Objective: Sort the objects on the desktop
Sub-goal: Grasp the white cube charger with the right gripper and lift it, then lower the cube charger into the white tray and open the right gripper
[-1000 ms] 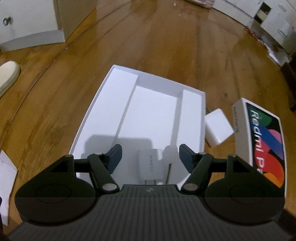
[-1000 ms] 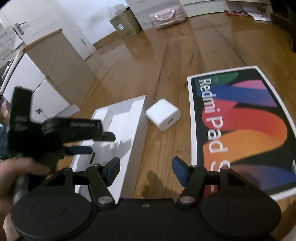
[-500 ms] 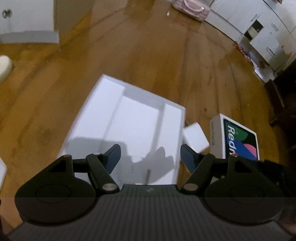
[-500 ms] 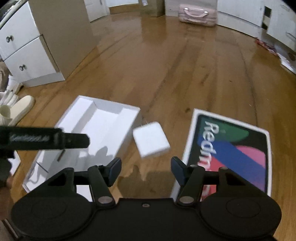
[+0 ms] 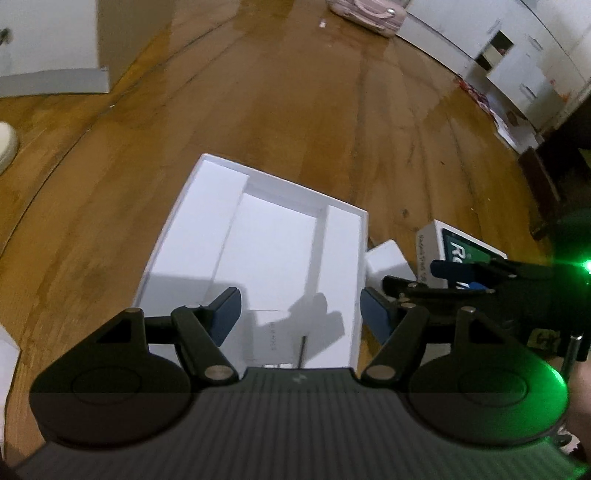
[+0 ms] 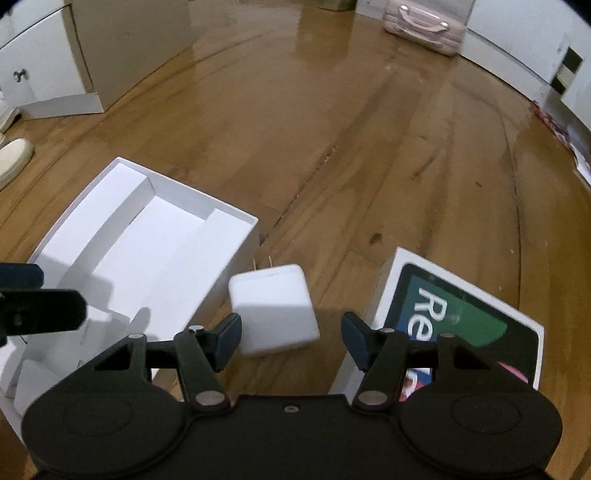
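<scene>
A white charger block [image 6: 274,308] with two prongs lies on the wood floor between the open white box tray [image 6: 122,236] and the Redmi Pad box lid [image 6: 458,321]. My right gripper [image 6: 290,338] is open and empty, its fingertips on either side of the charger's near end, just above it. My left gripper [image 5: 299,314] is open and empty over the near end of the tray [image 5: 207,206], where a small white item [image 5: 271,334] lies inside. The charger [image 5: 388,264] and lid [image 5: 461,247] also show in the left wrist view.
White cabinets [image 6: 44,74] stand at the far left and along the right wall [image 5: 517,62]. A pink suitcase [image 6: 424,22] sits at the back. A pale shoe [image 6: 14,158] lies left of the tray. White paper [image 5: 7,354] lies at the near left.
My right gripper has moved in over the charger, which now lies between its fingers. My left gripper has pulled back from the tray, leaving the small white item inside.
</scene>
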`<state>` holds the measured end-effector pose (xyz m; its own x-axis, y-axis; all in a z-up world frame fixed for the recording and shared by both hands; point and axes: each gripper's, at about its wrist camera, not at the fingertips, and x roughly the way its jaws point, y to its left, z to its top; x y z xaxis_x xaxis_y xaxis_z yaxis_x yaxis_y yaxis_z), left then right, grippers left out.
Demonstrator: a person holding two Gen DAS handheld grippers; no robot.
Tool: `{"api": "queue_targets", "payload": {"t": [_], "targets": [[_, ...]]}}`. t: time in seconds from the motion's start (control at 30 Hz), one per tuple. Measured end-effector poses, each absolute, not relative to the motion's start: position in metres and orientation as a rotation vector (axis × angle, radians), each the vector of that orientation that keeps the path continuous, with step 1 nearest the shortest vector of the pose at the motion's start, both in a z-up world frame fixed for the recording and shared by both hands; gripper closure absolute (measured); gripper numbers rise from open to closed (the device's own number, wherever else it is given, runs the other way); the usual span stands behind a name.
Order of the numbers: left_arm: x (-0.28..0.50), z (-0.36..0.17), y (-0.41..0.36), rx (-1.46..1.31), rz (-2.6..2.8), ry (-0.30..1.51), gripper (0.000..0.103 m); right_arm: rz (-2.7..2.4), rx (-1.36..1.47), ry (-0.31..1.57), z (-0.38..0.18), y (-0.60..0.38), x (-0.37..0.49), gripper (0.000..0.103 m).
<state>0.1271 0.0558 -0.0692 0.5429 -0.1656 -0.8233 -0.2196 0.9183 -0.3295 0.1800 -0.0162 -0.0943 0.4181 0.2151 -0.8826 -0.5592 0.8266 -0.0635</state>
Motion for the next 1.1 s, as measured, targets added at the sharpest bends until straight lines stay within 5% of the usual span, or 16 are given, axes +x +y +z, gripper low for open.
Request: {"api": "queue_targets", "payload": {"t": [1.1], "targets": [[0.130,-0.070,0.048,-0.382,0.037,1.003,0.029,0.461,-0.239,1.100,-0.108,-0.025,0.176,0.041]]}}
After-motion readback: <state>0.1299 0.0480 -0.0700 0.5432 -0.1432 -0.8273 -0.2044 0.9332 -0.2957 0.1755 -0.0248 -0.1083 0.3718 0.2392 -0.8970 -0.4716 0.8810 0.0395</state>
